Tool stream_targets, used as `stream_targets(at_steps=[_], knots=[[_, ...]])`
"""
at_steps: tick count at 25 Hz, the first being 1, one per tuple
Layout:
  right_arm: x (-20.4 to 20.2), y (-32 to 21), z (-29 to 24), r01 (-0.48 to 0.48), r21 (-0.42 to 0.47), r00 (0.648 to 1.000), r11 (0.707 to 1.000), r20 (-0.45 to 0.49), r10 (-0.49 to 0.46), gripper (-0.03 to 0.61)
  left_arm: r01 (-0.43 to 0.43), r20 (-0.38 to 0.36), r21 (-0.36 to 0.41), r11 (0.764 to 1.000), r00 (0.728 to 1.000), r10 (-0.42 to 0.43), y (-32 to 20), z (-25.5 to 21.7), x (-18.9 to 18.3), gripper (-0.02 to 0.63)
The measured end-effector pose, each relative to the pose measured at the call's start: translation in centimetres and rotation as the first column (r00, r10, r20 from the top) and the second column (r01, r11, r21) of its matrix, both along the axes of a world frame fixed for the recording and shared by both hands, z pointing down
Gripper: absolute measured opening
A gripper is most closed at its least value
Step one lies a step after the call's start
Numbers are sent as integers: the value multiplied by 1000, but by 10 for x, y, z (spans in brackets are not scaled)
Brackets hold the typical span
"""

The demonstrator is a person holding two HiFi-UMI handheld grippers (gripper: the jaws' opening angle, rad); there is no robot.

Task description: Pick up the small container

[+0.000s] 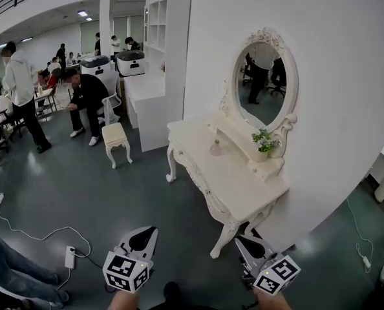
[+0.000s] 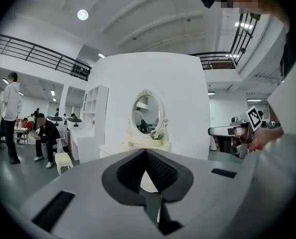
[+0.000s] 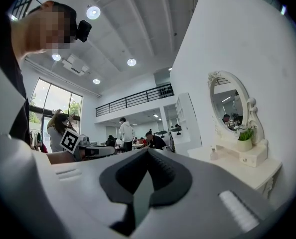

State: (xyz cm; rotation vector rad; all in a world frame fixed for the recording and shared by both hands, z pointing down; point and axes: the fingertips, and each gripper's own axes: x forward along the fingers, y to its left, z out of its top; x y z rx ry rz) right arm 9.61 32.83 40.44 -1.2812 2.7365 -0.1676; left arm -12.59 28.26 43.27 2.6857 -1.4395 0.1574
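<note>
Jaws of left gripper point(image 1: 144, 237) and right gripper point(image 1: 245, 244) sit closed, empty; small pale bottle point(image 1: 215, 148) stands well ahead of them on the white dressing-table surface point(image 1: 244, 189).

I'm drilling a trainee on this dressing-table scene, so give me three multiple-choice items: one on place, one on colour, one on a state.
1. The small container stands: A on the dressing table; B on a windowsill; C in a sink.
2. The plant has leaves that are: A red; B green; C blue.
3. The right hand-held gripper is: A shut, empty; B wide open; C shut on the container.
1A, it sits below the mirror; 2B, green sprigs beside the mirror; 3A, jaws meet, nothing between.
</note>
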Motion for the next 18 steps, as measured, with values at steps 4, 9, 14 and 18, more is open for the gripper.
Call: stream_targets(at_steps=[4, 9, 14, 18], knots=[[-14, -46, 8, -4, -23, 1000, 1000, -4, 4, 12, -7, -2, -23, 1000, 1000, 7, -48, 8, -9, 6], [-35, -94, 14, 9, -59, 1000, 998, -14, -10, 25, -15, -4, -48, 999, 1000, 14, -94, 14, -23, 6], [-56, -137, 15, 2, -67, 999, 998, -44, -5, 26, -25, -4, -52, 998, 1000, 25, -131, 17, -43, 6], [-74, -165, 13, -4, -61, 999, 998, -44, 1, 28, -32, -2, -51, 998, 999, 32, -155, 19, -61, 6]])
